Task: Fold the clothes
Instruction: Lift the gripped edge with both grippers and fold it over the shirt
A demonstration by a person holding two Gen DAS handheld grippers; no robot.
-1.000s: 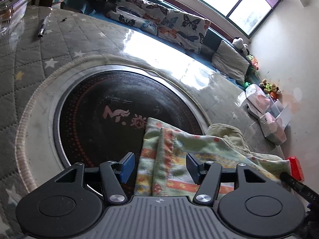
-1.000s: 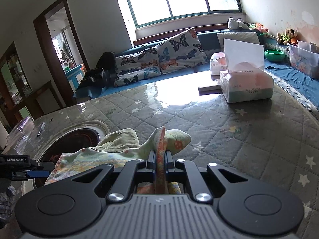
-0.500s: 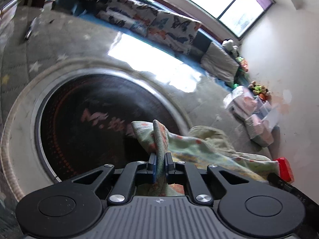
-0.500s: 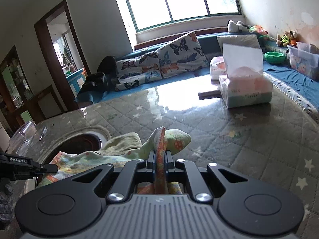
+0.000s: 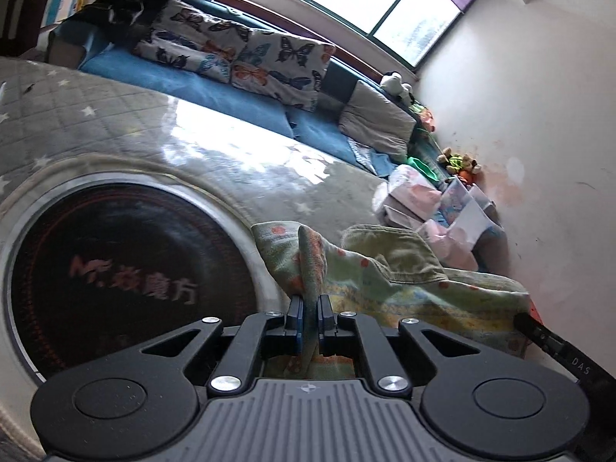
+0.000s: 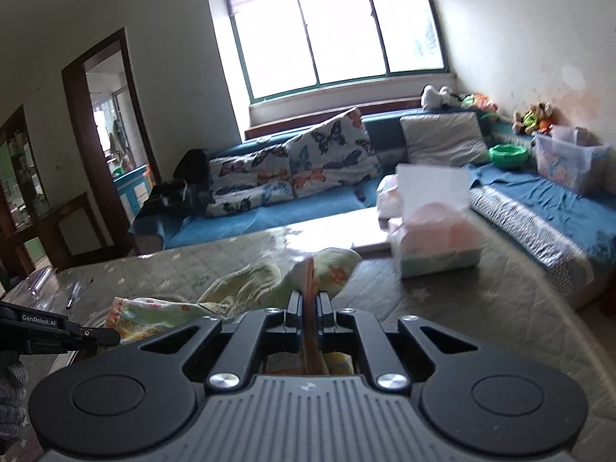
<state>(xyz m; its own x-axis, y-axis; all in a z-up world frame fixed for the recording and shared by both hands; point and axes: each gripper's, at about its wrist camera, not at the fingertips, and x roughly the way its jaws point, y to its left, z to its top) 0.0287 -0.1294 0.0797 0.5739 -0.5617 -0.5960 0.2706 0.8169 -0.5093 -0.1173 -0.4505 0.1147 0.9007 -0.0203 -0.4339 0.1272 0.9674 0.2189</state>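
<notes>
At far left, the dark round glass inset (image 5: 127,281) with reddish lettering sits flush in the table (image 5: 115,123), which is covered by a grey quilted cloth with pale stars under a glossy sheet. Just right of the inset, the left gripper (image 5: 309,310) has its blue-padded fingers (image 5: 294,312) drawn together and clamped on an upright pinch of the garment (image 5: 385,273), a pale green knitted piece with orange spots and a yellow patterned band. The pinched fold stands above the pads; the rest of the fabric trails rightward over the inset's rim and onto the quilted surface. At the right edge of that view a black bar marked "DAS" crosses the cloth's far end. In the right wrist view, the left gripper's black body (image 6: 57,331) enters from the left edge at one end of the garment (image 6: 238,292), which spans loosely between the two tools. The right gripper (image 6: 309,308) has its fingers (image 6: 294,306) closed tight on a thin raised fold at the other end, with a spotted flap rising beyond the pads. Further right, a tissue box (image 6: 437,242) rests on the table, apart from the cloth. Behind stand a blue sofa (image 6: 269,219) with butterfly cushions (image 6: 331,158) and a green bowl (image 6: 508,156).
</notes>
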